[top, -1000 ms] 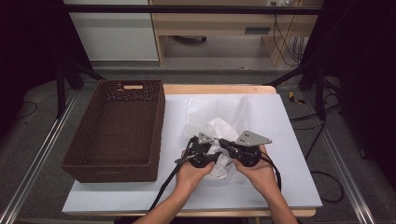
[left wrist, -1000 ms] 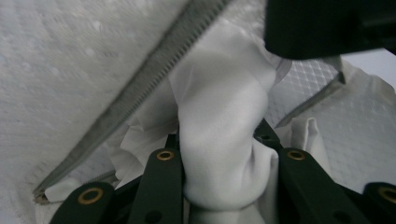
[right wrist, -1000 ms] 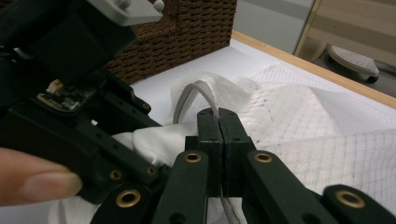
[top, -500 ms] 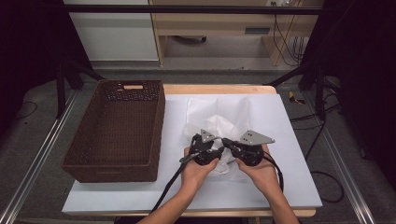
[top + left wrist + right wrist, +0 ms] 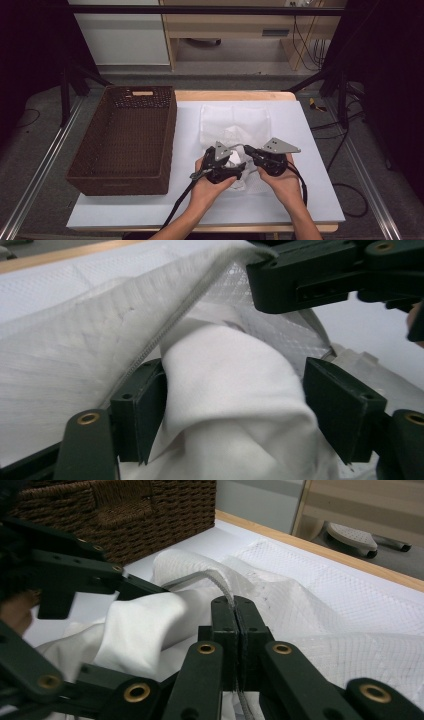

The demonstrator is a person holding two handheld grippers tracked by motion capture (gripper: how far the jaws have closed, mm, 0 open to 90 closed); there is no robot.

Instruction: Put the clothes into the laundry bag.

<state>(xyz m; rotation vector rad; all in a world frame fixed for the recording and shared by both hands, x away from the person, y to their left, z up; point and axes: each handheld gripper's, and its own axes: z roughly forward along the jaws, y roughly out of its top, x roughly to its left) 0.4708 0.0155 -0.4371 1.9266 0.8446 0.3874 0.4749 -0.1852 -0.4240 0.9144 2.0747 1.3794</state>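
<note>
The mesh bag [image 5: 235, 125] lies in the middle of the table [image 5: 310, 200], beside the basket [image 5: 125, 140]. It is soft, light and floppy, so its zipper edge is the best place to hold. The right gripper [image 5: 235, 605] is pinched tight on that edge. The left gripper [image 5: 232, 405] has just been opening; the white cloth [image 5: 235, 390] bulges between its jaws, right at the bag's mouth.

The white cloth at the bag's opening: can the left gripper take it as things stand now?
Probably yes. The white cloth lies between the left gripper's jaws, which have just been opening. The right gripper holds the mesh bag's zipper edge up, keeping the way free.
</note>
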